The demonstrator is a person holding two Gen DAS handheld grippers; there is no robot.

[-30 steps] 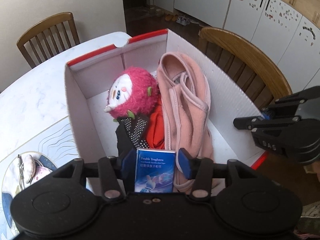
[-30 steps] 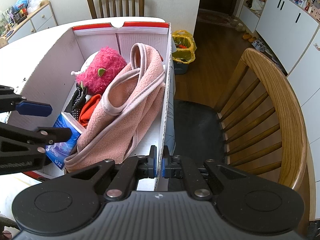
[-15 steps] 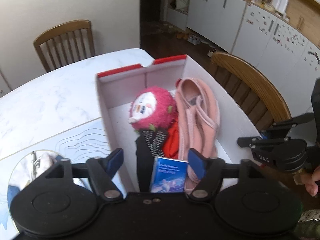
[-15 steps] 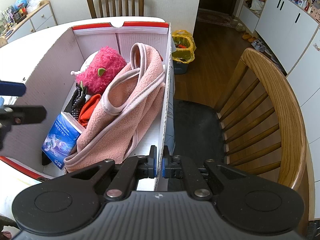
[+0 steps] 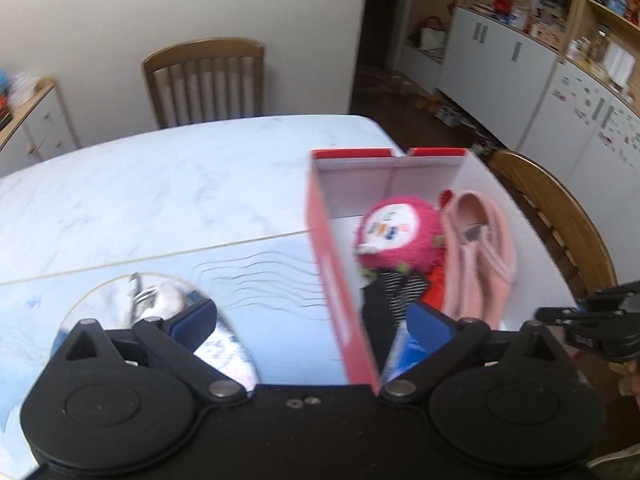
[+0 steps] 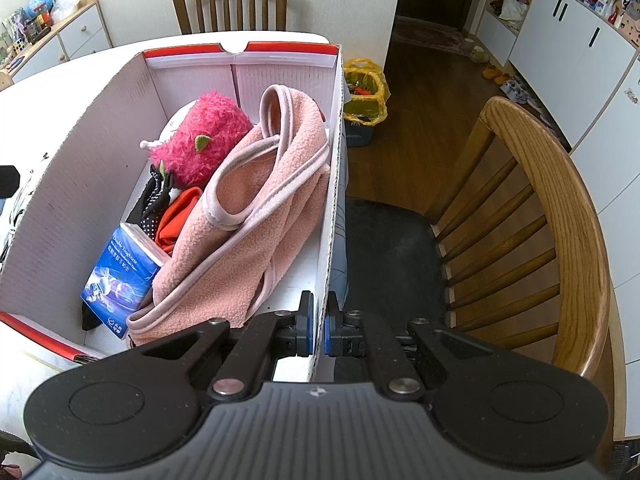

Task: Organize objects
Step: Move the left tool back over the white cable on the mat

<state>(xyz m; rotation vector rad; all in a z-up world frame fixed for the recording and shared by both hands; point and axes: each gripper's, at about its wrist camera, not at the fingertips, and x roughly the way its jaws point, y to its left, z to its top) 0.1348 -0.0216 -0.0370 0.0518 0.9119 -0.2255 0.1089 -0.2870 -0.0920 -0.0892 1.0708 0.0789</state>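
A red and white cardboard box [image 6: 76,184] stands on the table and holds a pink plush toy [image 6: 200,140], a pink fleece garment [image 6: 256,220], black dotted and orange cloth [image 6: 168,212] and a blue tissue pack [image 6: 120,276]. My right gripper [image 6: 319,322] is shut on the box's right wall [image 6: 334,184]. My left gripper [image 5: 312,320] is open and empty, raised above the box's left wall [image 5: 332,272]. The toy [image 5: 394,236] and garment [image 5: 476,256] show beyond it, and the right gripper [image 5: 600,320] shows at the right edge.
A placemat with a round printed picture [image 5: 160,312] lies on the white table [image 5: 160,188] left of the box. Wooden chairs stand at the far side [image 5: 204,80] and right of the box [image 6: 528,220]. A yellow-bagged bin [image 6: 364,100] is on the floor.
My left gripper let go of the blue tissue pack, which now lies in the box, opened wide and rose up and to the left. The right gripper has not moved.
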